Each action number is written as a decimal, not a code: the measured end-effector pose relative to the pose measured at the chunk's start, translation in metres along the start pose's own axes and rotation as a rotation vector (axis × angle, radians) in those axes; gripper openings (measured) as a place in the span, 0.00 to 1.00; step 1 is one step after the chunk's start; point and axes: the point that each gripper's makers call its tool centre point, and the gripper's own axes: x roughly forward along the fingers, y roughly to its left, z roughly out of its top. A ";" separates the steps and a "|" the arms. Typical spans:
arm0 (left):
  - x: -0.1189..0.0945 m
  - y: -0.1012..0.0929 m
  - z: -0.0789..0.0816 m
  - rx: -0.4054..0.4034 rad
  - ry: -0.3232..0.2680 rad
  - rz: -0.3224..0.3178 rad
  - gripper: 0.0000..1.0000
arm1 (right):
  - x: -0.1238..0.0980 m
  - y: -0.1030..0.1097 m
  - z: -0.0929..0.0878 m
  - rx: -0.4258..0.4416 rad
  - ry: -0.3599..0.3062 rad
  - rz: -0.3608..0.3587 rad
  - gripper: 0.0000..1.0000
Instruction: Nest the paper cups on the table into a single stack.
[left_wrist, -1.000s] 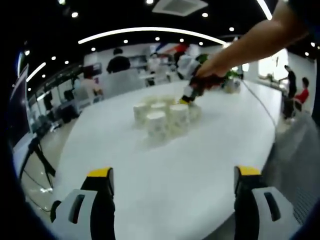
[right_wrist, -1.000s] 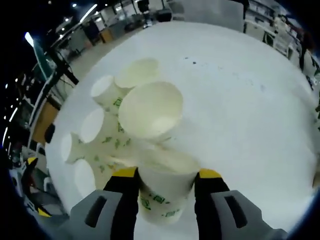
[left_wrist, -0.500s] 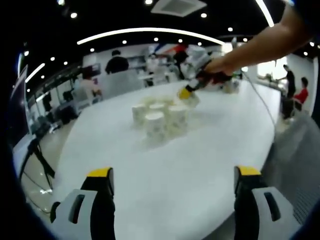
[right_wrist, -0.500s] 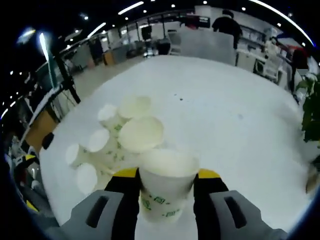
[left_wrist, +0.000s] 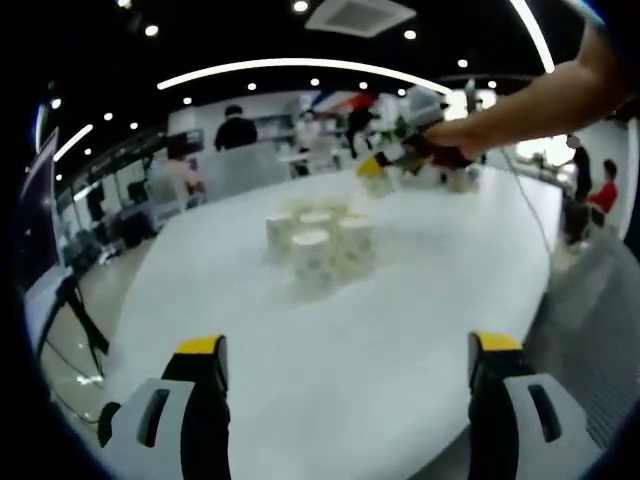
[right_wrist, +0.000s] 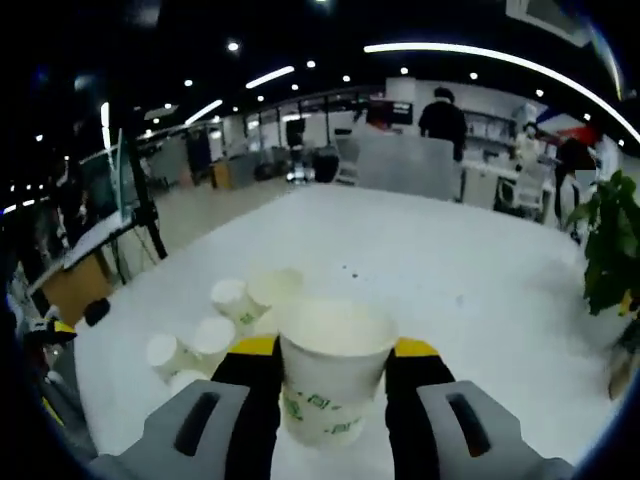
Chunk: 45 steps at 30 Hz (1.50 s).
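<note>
While I watch, surface: smooth white table (left_wrist: 400, 330) in a lit office hall.
Change: my right gripper (right_wrist: 330, 350) has risen since half a second ago.
Grip: it clamps a paper cup (right_wrist: 332, 370), above the cluster of cups (left_wrist: 318, 240).
Left gripper (left_wrist: 345, 355): jaws wide apart, holding nothing.
Shape: tapered paper, green print.

Bright ceiling lights, soft fisheye blur

We see a broad white table (left_wrist: 330, 340) stretching ahead of the left gripper's fingers (left_wrist: 205, 352). A tight cluster of paper cups (left_wrist: 318, 238), rims up, stands directly on it, well beyond those fingertips and between them. In the right gripper view, the cluster lies just left of the fingers (right_wrist: 262, 350), on the same table.
</note>
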 end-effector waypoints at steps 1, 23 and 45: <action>0.000 0.001 -0.001 -0.006 0.004 0.003 0.98 | -0.002 0.000 0.002 0.004 -0.009 -0.002 0.38; 0.000 -0.004 0.003 -0.044 -0.022 -0.037 0.98 | -0.034 0.020 0.017 -0.010 -0.173 0.038 0.37; -0.002 -0.004 0.005 -0.131 -0.040 -0.062 0.98 | -0.076 0.083 0.017 -0.096 -0.263 0.205 0.37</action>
